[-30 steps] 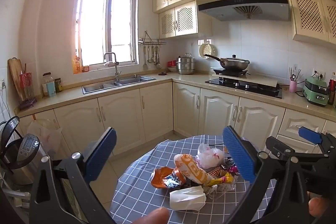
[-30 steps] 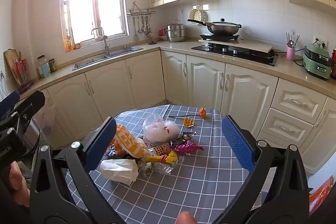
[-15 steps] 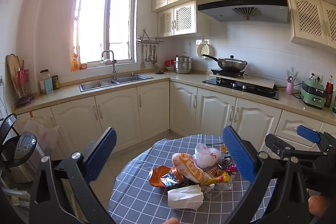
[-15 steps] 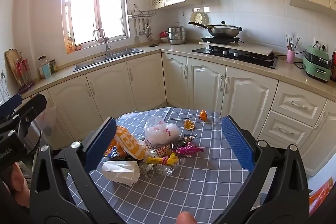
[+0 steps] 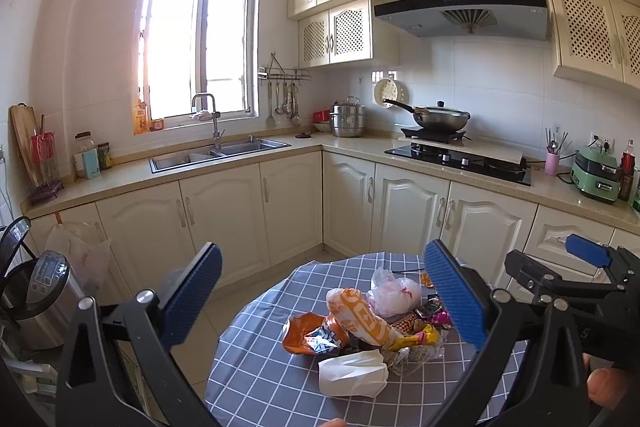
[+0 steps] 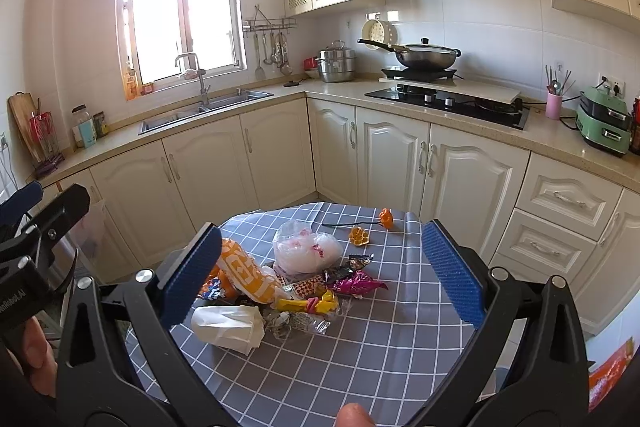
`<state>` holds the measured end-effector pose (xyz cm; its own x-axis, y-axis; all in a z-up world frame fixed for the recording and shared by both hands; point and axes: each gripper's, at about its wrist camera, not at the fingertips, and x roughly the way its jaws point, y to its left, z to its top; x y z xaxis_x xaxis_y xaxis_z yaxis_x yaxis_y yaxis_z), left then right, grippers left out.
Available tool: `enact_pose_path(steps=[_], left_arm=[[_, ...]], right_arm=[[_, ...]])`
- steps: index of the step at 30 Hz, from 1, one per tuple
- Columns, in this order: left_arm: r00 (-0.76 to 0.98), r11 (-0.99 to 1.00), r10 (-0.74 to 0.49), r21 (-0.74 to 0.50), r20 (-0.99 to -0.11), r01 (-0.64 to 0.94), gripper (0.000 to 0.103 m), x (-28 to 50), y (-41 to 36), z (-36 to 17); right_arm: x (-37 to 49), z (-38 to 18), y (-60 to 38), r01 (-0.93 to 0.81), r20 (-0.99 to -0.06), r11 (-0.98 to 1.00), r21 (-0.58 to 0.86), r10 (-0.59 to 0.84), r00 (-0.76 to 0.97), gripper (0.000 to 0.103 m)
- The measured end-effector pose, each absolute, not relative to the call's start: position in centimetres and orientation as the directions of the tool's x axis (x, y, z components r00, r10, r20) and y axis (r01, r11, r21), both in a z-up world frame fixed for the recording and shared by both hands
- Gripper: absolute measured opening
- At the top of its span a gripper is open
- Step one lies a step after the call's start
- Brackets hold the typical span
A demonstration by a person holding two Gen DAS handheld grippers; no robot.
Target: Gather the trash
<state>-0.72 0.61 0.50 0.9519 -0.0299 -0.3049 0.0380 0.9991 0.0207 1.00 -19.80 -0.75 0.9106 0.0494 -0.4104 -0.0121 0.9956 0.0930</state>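
Left wrist view: the left gripper (image 5: 324, 297) hangs spread wide and empty above the crumpled white paper bag (image 5: 354, 373), lower centre, on the grey checked tablecloth (image 5: 256, 367). Right wrist view: the right gripper (image 6: 320, 269) gapes empty too; best to take one loose wrapper, the shiny magenta foil wrapper (image 6: 356, 283) mid-frame.

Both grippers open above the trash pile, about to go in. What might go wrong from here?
1. The wrappers lie heaped and overlapping, so a grab at one may drag or scatter others.
2. The orange bits sit near the table's far edge, apart from the pile; a nudge might knock them off, or they get missed.
3. The left gripper and right gripper face the same pile and may collide.
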Motion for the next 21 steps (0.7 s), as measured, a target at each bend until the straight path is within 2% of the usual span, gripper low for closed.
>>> enact_pose_path(steps=[21], left_arm=[[0.94, 0.999, -0.029, 0.025, -0.341, 0.04, 0.099, 0.5, 0.5, -1.0]], right_arm=[[2.1, -2.1, -20.3, -0.009, -0.437, 0.996, 0.091, 0.048, 0.898, 0.098]])
